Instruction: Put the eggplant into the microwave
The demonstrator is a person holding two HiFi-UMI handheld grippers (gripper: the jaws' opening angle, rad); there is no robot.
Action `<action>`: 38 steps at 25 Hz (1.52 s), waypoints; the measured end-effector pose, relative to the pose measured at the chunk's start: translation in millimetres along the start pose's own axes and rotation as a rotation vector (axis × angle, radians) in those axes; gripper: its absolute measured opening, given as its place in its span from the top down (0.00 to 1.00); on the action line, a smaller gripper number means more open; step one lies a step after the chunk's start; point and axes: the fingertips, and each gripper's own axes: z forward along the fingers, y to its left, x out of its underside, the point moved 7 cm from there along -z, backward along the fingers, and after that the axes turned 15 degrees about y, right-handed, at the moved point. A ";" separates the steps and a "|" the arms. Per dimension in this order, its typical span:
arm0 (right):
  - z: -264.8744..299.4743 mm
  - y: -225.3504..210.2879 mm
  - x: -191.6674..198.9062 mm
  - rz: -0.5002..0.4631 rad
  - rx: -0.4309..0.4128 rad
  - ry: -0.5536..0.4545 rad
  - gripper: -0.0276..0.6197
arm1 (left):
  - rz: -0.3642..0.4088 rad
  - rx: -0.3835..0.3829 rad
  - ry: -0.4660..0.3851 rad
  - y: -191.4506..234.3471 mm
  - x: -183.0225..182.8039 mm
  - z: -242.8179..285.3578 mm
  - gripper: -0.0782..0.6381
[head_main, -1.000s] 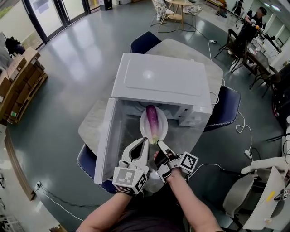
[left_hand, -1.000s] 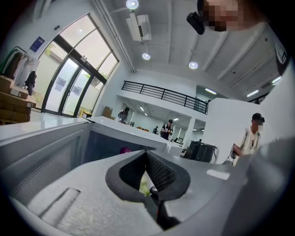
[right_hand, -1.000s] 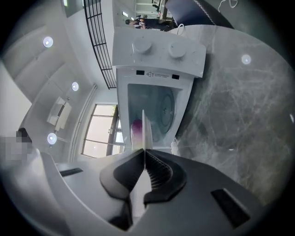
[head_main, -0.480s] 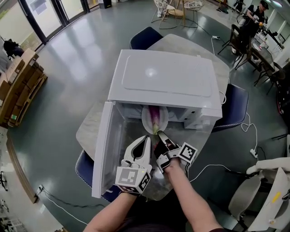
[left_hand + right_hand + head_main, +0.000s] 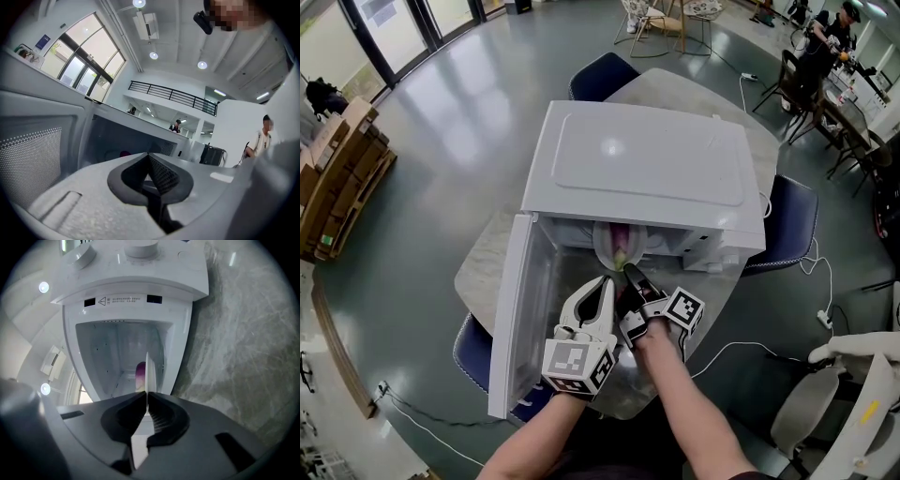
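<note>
A purple eggplant (image 5: 621,246) lies on a white plate (image 5: 607,249) half inside the open white microwave (image 5: 642,164). My right gripper (image 5: 630,278) is shut on the plate's near rim. In the right gripper view the plate (image 5: 148,369) stands edge-on between the jaws (image 5: 146,397), with the eggplant (image 5: 140,373) beyond it in the cavity. My left gripper (image 5: 602,286) is beside the right one, shut and holding nothing. In the left gripper view the jaws (image 5: 149,157) point into the cavity, where a bit of the eggplant (image 5: 124,153) shows.
The microwave door (image 5: 514,314) swings open to the left, close to my left gripper. The microwave stands on a marble table (image 5: 480,258) with blue chairs (image 5: 789,223) round it. Cardboard boxes (image 5: 342,169) lie at far left; a person (image 5: 817,42) sits at back right.
The plate with the eggplant has slid farther into the microwave. Both grippers have moved forward and down toward the opening.
</note>
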 end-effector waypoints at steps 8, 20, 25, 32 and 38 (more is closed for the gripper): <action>11.5 -1.9 -6.6 0.026 0.006 -0.007 0.93 | -0.022 -0.033 0.010 13.2 -0.7 14.4 0.88; 33.4 -4.4 -26.2 0.032 0.021 -0.016 0.93 | -0.041 -0.047 0.013 17.6 -3.2 21.8 0.88; 39.4 -4.9 -29.3 0.022 0.012 -0.006 0.93 | -0.043 -0.052 0.015 18.4 -2.0 22.7 0.88; 32.0 0.8 -26.0 -0.018 0.019 -0.014 0.79 | -0.043 -0.055 0.025 16.8 -1.8 23.0 0.88; 13.7 9.1 -21.4 -0.175 0.138 -0.010 0.92 | -0.039 -0.057 0.029 13.3 -2.1 23.6 0.88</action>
